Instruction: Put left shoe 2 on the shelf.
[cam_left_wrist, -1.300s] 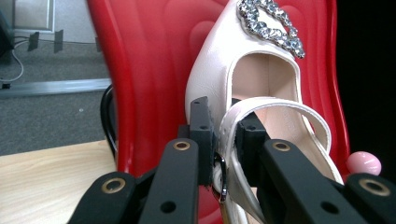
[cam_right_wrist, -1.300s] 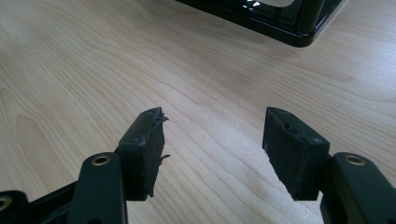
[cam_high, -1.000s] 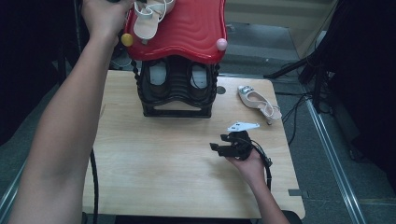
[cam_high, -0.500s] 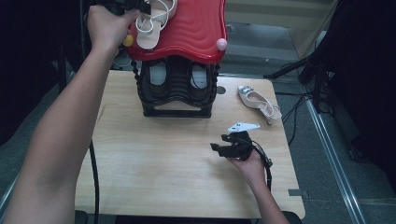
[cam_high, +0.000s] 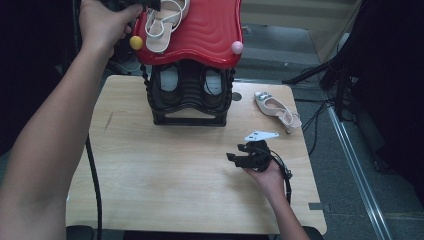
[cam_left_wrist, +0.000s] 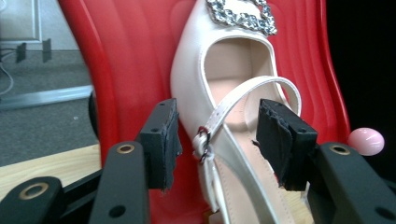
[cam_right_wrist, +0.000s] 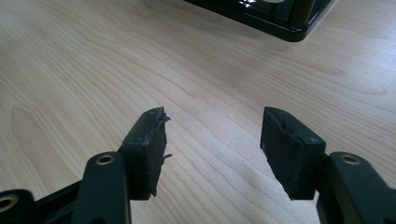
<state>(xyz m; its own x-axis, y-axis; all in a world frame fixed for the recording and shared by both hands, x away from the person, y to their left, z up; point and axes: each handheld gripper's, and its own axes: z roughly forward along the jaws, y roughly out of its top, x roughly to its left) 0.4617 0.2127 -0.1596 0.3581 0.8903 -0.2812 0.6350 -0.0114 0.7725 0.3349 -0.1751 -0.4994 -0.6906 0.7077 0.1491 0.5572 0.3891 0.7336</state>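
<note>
the left hand-held gripper (cam_left_wrist: 217, 140) is up at the red wavy top (cam_high: 210, 30) of the shoe rack (cam_high: 190, 95), and its jaws have just been opening: in the left gripper view the two black pads stand apart on either side of a white slingback shoe (cam_left_wrist: 219, 93), with a gap between each pad and the leather, so the shoe lies loose between them and is not clamped. the shoe rests on the red top, its ankle strap (cam_left_wrist: 252, 93) arching across the open heel and a small buckle (cam_left_wrist: 201, 144) showing near the left pad; a rhinestone ornament (cam_left_wrist: 240, 14) sits on the toe end at the far side. in the high view the same shoe (cam_high: 162, 22) lies at the left end of the red top, just beside a yellow knob (cam_high: 136, 42), with the person's left hand (cam_high: 105, 25) right next to it; a pink knob (cam_high: 237, 47) marks the other front corner. the second white shoe (cam_high: 277, 107) lies on the wooden counter (cam_high: 150, 175) to the right of the rack, well apart from both hands. the right hand-held gripper (cam_high: 240, 157) rests low over the counter near its right front, jaws wide apart with nothing but bare wood between them in the right gripper view (cam_right_wrist: 212, 154). no brand, label or writing can be read on the shoes or the rack.
</note>
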